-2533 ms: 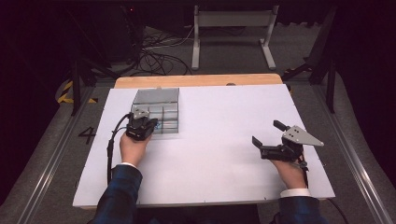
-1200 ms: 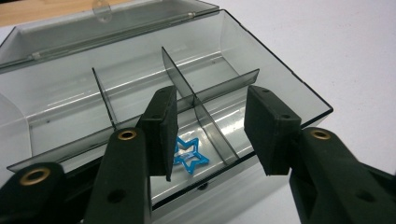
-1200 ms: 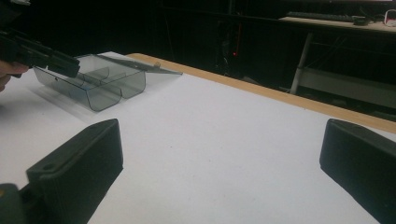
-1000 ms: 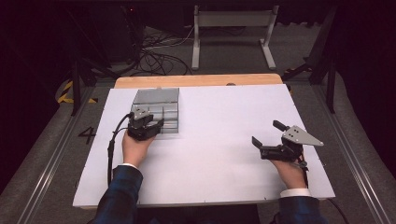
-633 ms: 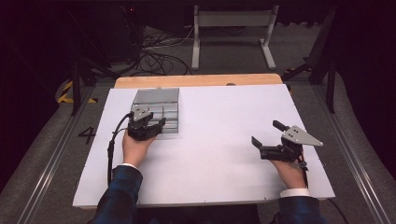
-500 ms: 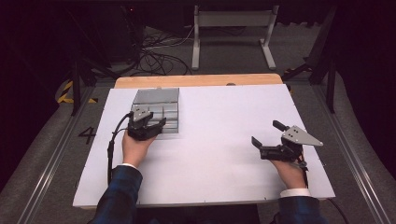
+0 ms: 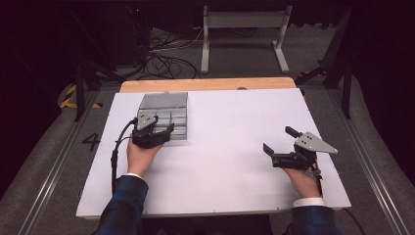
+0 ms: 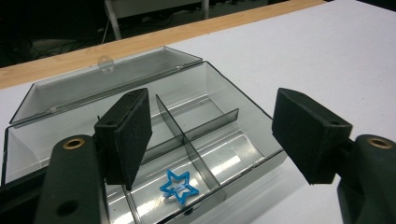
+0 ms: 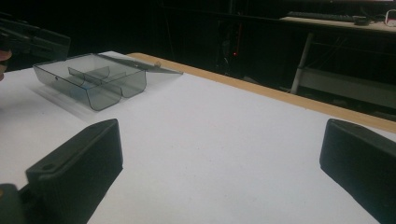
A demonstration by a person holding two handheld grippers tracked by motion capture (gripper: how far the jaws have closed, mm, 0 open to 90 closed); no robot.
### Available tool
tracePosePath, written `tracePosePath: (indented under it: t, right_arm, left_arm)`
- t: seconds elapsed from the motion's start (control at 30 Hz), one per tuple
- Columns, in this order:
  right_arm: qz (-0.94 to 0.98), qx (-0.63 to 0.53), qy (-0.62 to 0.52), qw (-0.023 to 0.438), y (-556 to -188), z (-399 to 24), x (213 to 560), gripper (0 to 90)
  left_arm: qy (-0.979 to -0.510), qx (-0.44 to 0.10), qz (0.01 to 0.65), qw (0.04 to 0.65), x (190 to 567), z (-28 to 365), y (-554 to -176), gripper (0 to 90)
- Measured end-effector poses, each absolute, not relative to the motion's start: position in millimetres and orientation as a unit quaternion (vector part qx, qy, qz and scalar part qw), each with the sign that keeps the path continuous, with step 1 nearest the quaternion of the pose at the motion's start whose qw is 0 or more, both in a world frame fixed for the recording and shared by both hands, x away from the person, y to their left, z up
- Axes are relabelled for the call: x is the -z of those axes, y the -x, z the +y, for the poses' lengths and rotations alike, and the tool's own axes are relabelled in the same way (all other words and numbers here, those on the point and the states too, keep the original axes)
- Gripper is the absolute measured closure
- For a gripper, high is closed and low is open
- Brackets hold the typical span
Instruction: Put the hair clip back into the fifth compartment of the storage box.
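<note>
A clear grey compartment box (image 7: 179, 123) lies open on the white table, its lid (image 8: 93, 79) folded back. A small blue star (image 8: 179, 187) rests in a near compartment, next to a divider. My left gripper (image 7: 164, 123) hovers over the box's near edge. Its jaws have just been opening and stand apart (image 8: 224, 135), with nothing gripped; the star lies below them in the box. My right gripper (image 7: 278, 139) rests at the table's right, open and holding nothing (image 9: 219, 154), and it faces the box (image 9: 93, 79) from a distance.
The white sheet (image 7: 230, 147) covers the table, and a wooden strip (image 7: 205, 84) runs along the far edge. Beyond it are a metal stand (image 7: 242, 29) and cables on the dark floor. A cable (image 7: 115, 156) trails from the left gripper.
The left gripper's jaws stand wider apart than a second ago, and the hand has shifted slightly by the box. The right gripper has kept still.
</note>
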State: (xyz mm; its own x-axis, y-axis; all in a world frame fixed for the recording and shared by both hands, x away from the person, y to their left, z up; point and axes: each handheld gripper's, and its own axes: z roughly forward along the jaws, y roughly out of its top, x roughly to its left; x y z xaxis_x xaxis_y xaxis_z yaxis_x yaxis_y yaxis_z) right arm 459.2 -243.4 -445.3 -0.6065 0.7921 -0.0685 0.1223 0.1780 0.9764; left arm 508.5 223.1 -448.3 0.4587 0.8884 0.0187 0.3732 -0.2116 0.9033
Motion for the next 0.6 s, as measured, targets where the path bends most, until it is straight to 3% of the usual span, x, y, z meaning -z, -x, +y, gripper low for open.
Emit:
tracePosePath:
  t: [0.6]
  right_arm:
    - [0.701, -0.555, -0.326, 0.306, -459.4, -243.3, 446.5, 0.2]
  left_arm:
    - [-0.719, -0.293, 0.427, 0.463, 446.7, 228.0, -499.8, 19.3]
